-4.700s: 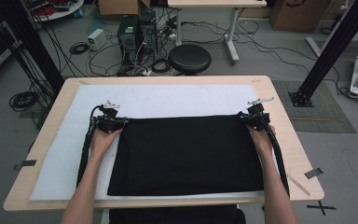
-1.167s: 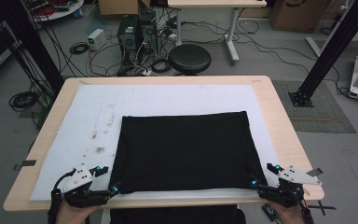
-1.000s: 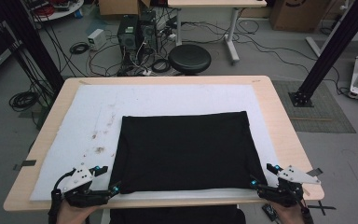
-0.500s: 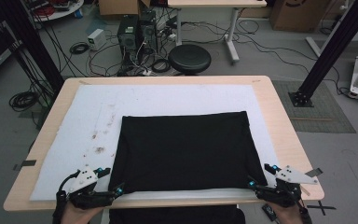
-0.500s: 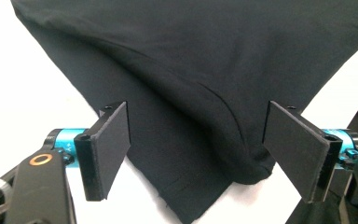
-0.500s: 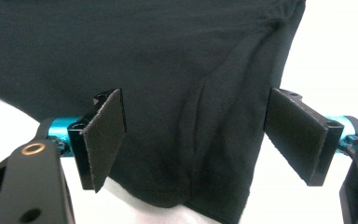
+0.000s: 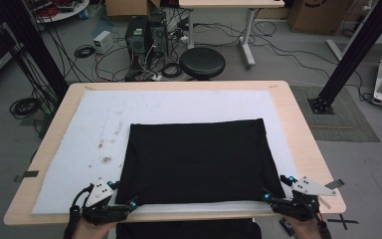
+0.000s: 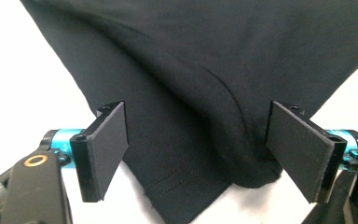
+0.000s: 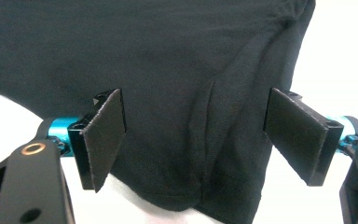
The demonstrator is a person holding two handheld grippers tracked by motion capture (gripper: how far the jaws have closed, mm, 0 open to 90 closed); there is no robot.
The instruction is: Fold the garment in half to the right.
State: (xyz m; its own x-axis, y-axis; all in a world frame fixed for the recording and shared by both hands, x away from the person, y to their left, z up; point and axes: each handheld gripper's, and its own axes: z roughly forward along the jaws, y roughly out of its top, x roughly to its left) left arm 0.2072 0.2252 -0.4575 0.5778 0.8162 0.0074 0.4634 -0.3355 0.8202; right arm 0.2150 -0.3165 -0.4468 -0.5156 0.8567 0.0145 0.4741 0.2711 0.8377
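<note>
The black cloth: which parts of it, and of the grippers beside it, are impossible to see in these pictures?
- Black cloth: in the high view its near part hangs past the table edge.
- Its underside: hidden by the cloth itself.
- Left gripper and right gripper: in the high view too small to judge their opening.

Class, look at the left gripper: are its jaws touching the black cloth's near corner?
Apart. The left gripper view shows the left gripper wide open, its pads clear of the black cloth lying between them.
</note>
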